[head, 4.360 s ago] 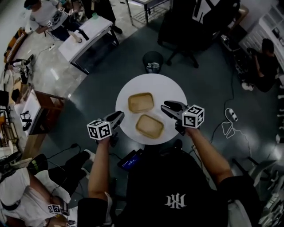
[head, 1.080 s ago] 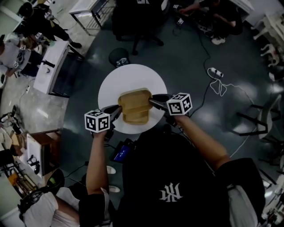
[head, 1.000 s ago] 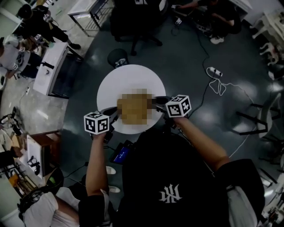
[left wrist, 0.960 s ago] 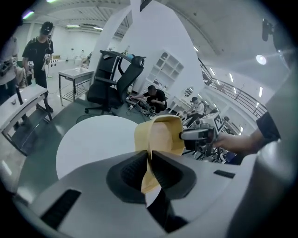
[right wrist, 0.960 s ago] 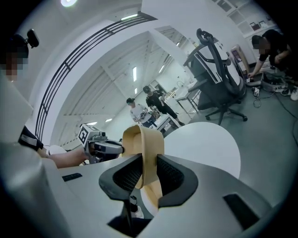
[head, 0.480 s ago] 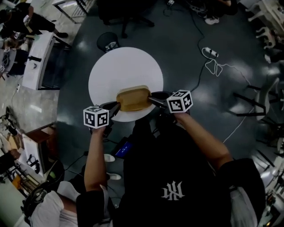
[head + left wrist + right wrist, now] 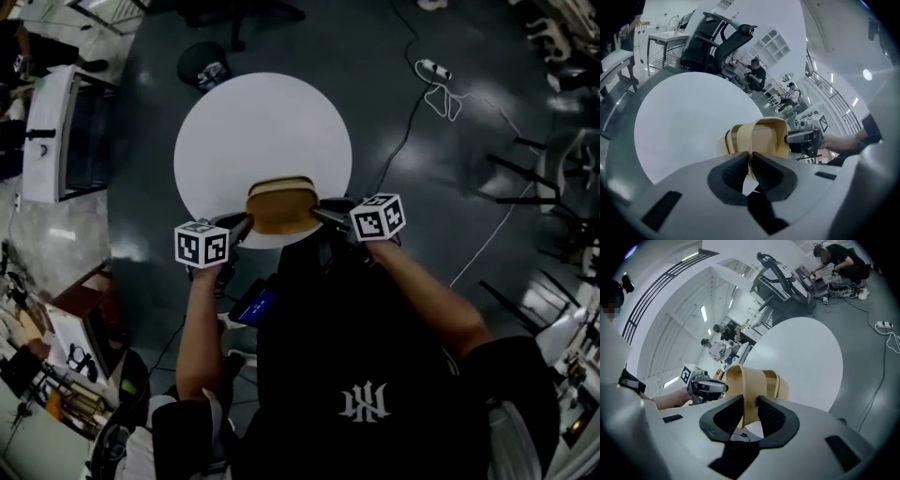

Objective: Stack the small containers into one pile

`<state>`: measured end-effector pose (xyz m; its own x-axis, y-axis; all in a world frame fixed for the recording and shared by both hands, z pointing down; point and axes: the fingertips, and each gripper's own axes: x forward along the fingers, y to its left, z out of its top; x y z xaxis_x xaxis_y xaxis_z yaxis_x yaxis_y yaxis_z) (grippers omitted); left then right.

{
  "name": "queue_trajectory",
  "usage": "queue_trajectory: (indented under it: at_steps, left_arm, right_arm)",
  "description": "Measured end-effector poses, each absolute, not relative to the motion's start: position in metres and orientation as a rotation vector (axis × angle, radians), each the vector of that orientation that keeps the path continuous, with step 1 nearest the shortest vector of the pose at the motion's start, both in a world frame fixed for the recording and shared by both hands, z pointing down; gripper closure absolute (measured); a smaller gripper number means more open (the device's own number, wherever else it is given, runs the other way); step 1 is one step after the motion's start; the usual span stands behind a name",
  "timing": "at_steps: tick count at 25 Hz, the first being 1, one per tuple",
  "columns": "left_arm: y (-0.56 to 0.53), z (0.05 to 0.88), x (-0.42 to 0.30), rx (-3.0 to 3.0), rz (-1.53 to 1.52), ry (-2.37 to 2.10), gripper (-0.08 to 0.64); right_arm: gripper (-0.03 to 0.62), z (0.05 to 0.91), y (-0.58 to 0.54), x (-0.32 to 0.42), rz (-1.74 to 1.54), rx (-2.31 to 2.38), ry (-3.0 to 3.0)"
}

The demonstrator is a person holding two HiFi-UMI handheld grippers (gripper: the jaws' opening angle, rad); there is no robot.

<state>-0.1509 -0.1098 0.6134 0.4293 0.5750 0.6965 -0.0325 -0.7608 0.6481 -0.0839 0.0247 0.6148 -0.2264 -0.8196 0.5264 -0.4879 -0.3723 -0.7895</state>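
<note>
At desk's (image 7: 262,122) near edge, left tool (image 7: 244,224), jaws just closing, and right tool (image 7: 321,217) pinch stacked containers (image 7: 281,206) by their rims; advise lowering level.

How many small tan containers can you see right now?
2. Both containers form one nested pile at the round table's near edge. None seems hidden.

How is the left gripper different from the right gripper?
The left gripper pinches the left end of the stacked containers; the right gripper pinches the right end. The left gripper's jaws sit close together on a thin rim and have just been closing; the right gripper's jaws stand wider, on a thicker edge. Both hold the same stack at the near edge of the white table.
</note>
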Motion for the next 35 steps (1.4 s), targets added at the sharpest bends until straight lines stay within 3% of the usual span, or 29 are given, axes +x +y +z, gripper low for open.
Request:
queue_trajectory:
  at_steps: [35]
  left_arm:
    - [-0.11,0.64,-0.142,1.982,1.487,0.546,0.522]
  right_arm:
    - [0.479,0.642,0.025,-0.082,-1.831,-1.728,1.351]
